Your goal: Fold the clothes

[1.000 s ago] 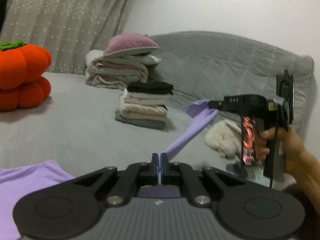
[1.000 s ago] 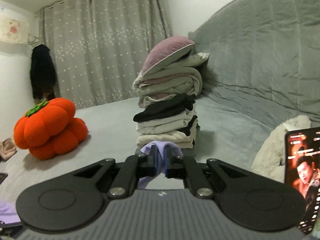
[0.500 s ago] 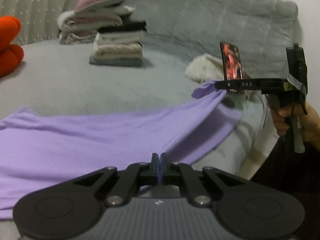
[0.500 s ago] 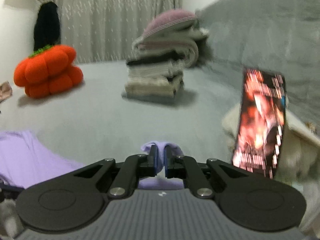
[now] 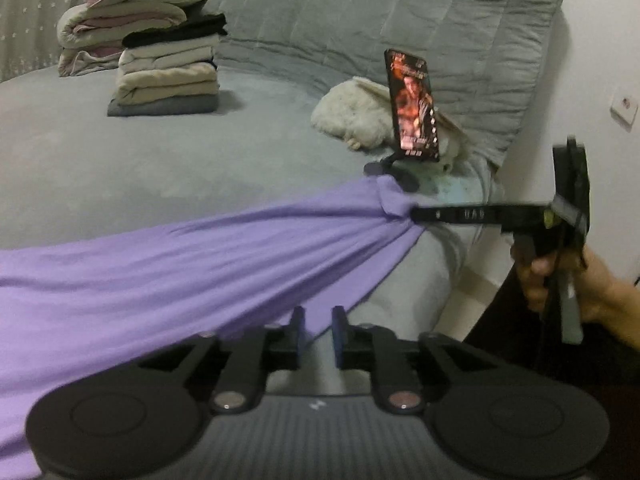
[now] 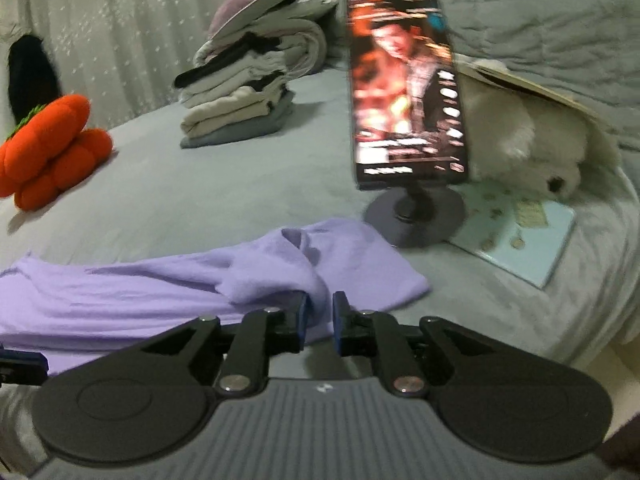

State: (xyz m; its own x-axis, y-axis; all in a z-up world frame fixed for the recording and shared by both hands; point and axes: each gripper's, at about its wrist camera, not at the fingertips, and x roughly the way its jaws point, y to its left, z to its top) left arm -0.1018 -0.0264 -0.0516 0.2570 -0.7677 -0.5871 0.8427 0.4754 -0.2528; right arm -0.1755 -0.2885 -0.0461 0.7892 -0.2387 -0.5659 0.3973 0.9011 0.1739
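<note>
A purple garment (image 5: 200, 264) lies stretched across the grey bed (image 5: 180, 168), from the left edge of the left wrist view to the bed's right corner. My left gripper (image 5: 318, 332) sits at its near hem. Its jaws are opening, and the thin cloth shows in the gap without being pressed. My right gripper (image 5: 414, 214), held by a hand (image 5: 560, 280), pinches the garment's far corner, and folds radiate from its tip. In the right wrist view a bunched fold of the garment (image 6: 160, 292) fills the gap of the right gripper (image 6: 320, 316), whose jaws are also opening.
A stack of folded clothes (image 5: 168, 80) stands at the back, with rolled bedding and a pillow (image 5: 120, 20) behind it. A phone on a stand (image 6: 404, 84), a white plush (image 6: 520, 140) and a light-blue card (image 6: 516, 236) crowd the right corner. An orange pumpkin cushion (image 6: 52, 148) lies far left.
Both grippers have sunk toward the bed, and the garment, hanging stretched before, now lies spread on it. The jaws of both grippers have parted a little.
</note>
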